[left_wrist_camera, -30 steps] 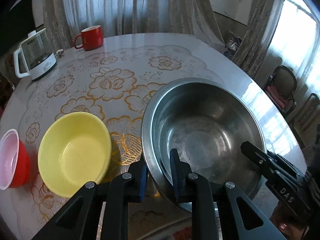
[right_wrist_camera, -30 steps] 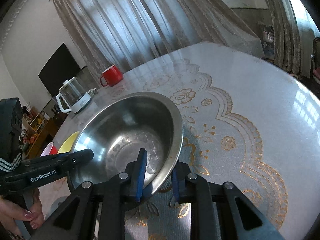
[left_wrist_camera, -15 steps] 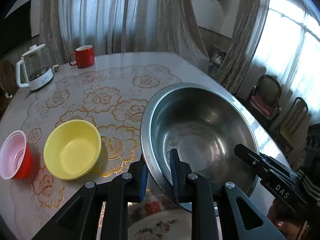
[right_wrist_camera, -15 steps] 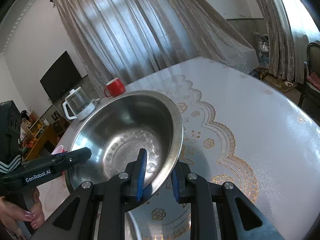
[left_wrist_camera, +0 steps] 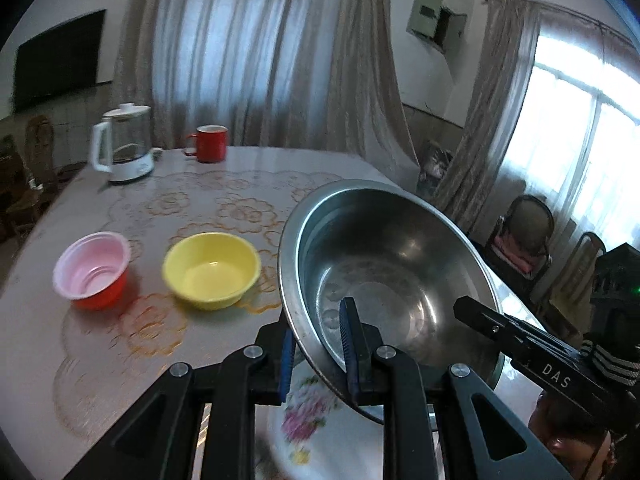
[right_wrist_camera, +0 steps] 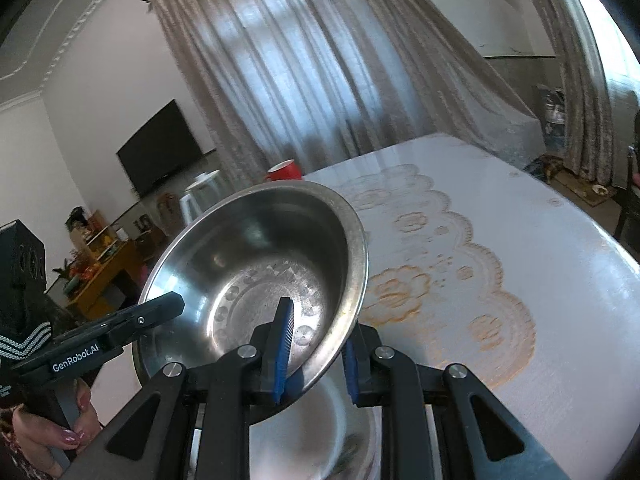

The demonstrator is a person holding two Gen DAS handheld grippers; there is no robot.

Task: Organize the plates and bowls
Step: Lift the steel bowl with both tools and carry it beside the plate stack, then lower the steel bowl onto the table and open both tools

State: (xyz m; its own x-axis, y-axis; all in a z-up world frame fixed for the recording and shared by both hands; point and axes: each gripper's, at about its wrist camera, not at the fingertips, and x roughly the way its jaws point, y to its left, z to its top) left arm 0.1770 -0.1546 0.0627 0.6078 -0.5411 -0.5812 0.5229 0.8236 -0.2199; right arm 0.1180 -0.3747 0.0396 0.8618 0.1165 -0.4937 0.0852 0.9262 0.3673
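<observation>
On the table's (left_wrist_camera: pixel 224 184) left sit a pink cup (left_wrist_camera: pixel 93 270) and a yellow bowl (left_wrist_camera: pixel 211 270). Right of them the steel bowl (left_wrist_camera: pixel 394 280) hangs tilted above a floral plate (left_wrist_camera: pixel 320 420), its near rim pinched by the left gripper (left_wrist_camera: pixel 318 354) and the right gripper (right_wrist_camera: pixel 316 344) alike.

The left side is blocked by a yellow bowl (left_wrist_camera: pixel 212 270) and cup (left_wrist_camera: pixel 93 270); the table (right_wrist_camera: pixel 540 264) right is left free.

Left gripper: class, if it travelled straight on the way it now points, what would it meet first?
The steel bowl that the left gripper already clamps by the rim; its far wall lies directly ahead, though depth is uncertain.
</observation>
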